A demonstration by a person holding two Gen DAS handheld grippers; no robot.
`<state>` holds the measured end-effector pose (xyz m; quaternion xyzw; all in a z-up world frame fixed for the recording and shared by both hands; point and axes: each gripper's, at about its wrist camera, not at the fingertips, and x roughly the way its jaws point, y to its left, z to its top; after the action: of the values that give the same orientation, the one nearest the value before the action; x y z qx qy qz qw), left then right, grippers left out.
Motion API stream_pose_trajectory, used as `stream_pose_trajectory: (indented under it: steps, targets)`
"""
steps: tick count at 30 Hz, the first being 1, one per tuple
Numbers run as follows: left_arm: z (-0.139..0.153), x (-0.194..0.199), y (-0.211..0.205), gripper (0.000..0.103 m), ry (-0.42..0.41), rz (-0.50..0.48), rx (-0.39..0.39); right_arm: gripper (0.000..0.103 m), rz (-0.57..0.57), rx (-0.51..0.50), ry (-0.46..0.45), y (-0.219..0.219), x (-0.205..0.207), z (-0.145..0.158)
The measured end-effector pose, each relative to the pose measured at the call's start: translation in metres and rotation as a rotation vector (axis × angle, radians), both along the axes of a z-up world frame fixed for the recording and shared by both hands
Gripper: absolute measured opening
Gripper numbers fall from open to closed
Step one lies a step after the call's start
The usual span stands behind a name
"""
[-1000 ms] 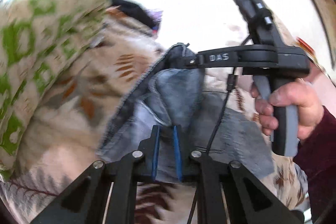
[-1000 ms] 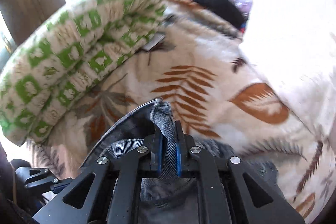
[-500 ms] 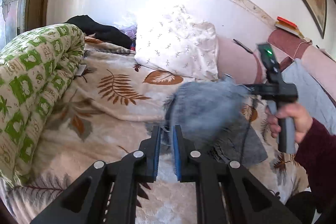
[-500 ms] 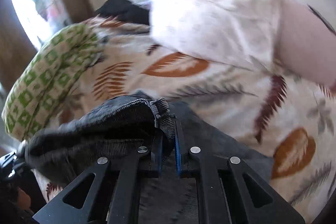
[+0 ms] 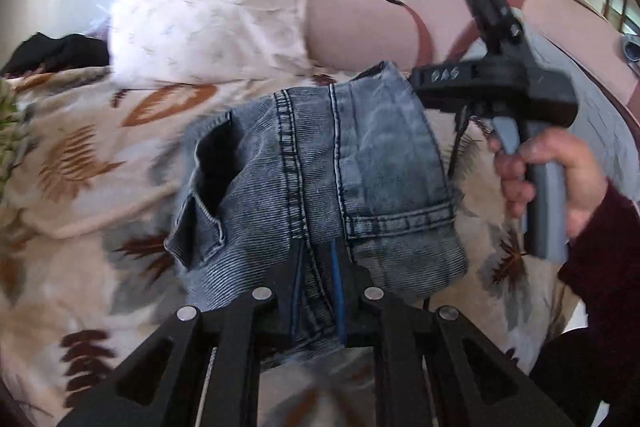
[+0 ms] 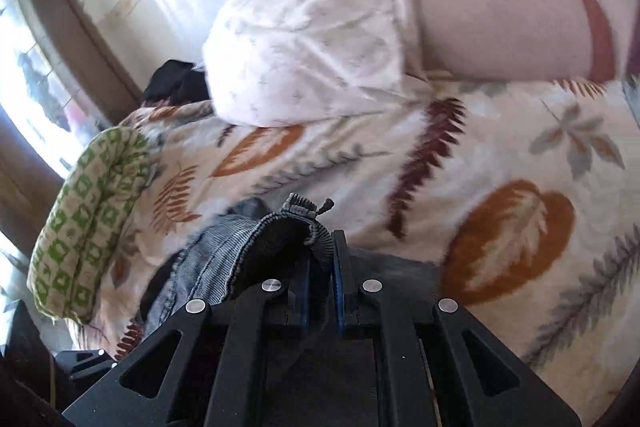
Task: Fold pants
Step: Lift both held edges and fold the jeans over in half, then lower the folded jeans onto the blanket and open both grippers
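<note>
Item: faded blue denim pants (image 5: 320,167), held above the leaf-print bedspread (image 5: 100,187); your left gripper (image 5: 318,291) pinches the near seam, your right gripper (image 6: 320,259) pinches the far-right edge

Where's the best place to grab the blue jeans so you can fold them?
Grab the jeans by the thick stitched edge, one corner for each side. That edge is stiff and doubled, so it probably won't slip. Come in from the edge side, not the floppy middle. Both tongs do this now: the left tongs are shut on a seam, the right tongs on a corner.
</note>
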<state>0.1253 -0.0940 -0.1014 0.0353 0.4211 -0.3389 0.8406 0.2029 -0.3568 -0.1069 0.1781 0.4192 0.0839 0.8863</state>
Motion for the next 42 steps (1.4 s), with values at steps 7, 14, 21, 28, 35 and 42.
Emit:
stream_pose_trajectory:
  steps: [7,14,21,28,35,42]
  targets:
    - [-0.007,-0.006,-0.024,0.016,0.022,-0.062,0.004,0.014,-0.083,0.065,0.112,-0.043,0.0,-0.062]
    - [0.027,-0.013,0.014,0.027,-0.086,-0.01,0.005,0.044,-0.167,0.184,0.136,-0.068,-0.027,-0.063]
    - [0.015,0.005,0.038,0.037,-0.152,0.098,0.15,0.06,-0.14,0.196,0.0,-0.042,-0.117,-0.009]
    - [-0.012,0.005,0.048,0.037,-0.081,0.161,0.159,0.061,-0.044,0.146,-0.09,0.004,-0.151,-0.004]
    - [-0.017,0.002,0.044,0.037,-0.064,0.171,0.155,0.061,0.055,0.06,-0.032,0.023,-0.114,-0.033]
    - [-0.02,-0.005,0.032,0.036,-0.083,0.159,0.193,0.013,0.155,-0.041,0.077,0.044,-0.109,-0.051]
